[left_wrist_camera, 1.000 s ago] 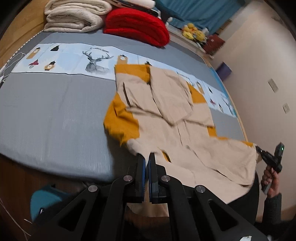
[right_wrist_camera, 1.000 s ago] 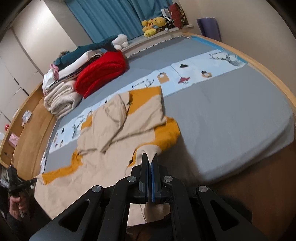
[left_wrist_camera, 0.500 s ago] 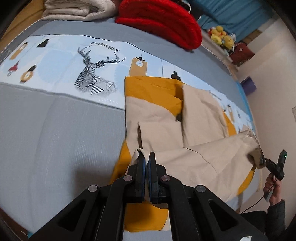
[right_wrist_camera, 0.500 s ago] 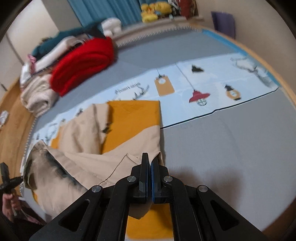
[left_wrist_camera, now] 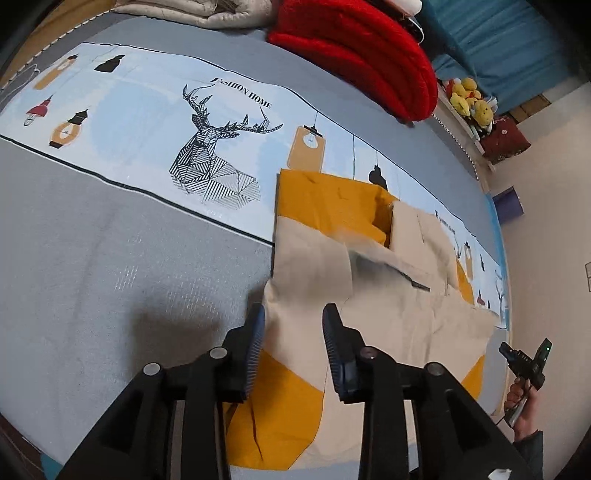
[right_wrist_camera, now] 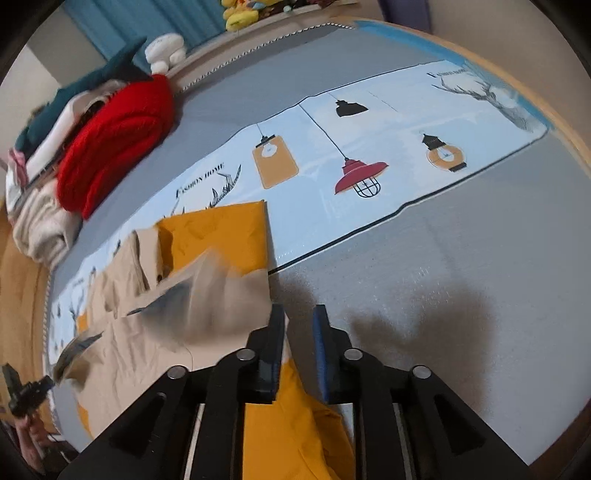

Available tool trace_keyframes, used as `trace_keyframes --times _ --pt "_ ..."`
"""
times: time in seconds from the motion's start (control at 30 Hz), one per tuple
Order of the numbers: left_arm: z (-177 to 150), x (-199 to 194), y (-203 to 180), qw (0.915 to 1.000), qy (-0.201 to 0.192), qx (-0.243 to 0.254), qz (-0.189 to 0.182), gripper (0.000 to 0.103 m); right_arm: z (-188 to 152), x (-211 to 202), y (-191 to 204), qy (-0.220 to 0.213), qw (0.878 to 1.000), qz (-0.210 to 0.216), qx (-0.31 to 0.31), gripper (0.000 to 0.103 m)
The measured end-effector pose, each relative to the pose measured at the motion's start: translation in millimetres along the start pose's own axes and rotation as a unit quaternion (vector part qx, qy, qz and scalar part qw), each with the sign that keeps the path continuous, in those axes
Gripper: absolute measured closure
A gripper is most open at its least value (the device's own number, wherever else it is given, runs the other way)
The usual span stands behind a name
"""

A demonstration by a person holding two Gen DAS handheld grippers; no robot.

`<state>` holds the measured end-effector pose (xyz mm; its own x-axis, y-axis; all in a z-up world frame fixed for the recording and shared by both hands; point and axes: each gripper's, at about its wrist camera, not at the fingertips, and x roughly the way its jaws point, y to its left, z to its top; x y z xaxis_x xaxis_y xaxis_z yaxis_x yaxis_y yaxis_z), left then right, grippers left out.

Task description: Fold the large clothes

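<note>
A large beige and mustard-yellow garment (left_wrist_camera: 388,321) lies folded over on the grey bed (left_wrist_camera: 110,277). My left gripper (left_wrist_camera: 293,328) hovers over its near left corner. Its jaws are opening, and the beige edge lies loose between the fingers, blurred as it drops. In the right wrist view the same garment (right_wrist_camera: 147,339) spreads to the left. My right gripper (right_wrist_camera: 298,328) is opening too, at the right corner, with yellow cloth below the gap and no pad pressing on it. Each gripper shows small in the other's view: the right gripper (left_wrist_camera: 508,352) and the left gripper (right_wrist_camera: 46,382).
A light-blue printed band (left_wrist_camera: 147,110) with a deer and lamps crosses the bed. A red blanket (left_wrist_camera: 354,55) and cream folded blankets (left_wrist_camera: 192,11) are stacked at the far end. Plush toys (left_wrist_camera: 472,103) sit on a ledge by blue curtains. Bare grey bed (right_wrist_camera: 443,258) lies right of the garment.
Both grippers carried the garment's near hem forward over its upper part and came down lower. Their jaws, shut on the hem before, now stand apart and the cloth is falling.
</note>
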<state>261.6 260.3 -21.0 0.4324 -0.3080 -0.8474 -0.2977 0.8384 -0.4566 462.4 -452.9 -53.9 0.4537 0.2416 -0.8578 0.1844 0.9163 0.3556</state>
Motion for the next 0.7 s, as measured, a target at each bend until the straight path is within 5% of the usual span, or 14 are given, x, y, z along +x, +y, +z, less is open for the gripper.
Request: trace_keyframes --times 0.27,0.7 --pt "-24 35 -5 0.9955 0.053 0.039 0.068 0.064 -31 28 5 0.079 0.996 0.003 -0.039 0.072" --pt "-16 67 6 0.9931 0.08 0.019 0.084 0.059 -46 52 9 0.139 0.988 -0.013 -0.062 0.072"
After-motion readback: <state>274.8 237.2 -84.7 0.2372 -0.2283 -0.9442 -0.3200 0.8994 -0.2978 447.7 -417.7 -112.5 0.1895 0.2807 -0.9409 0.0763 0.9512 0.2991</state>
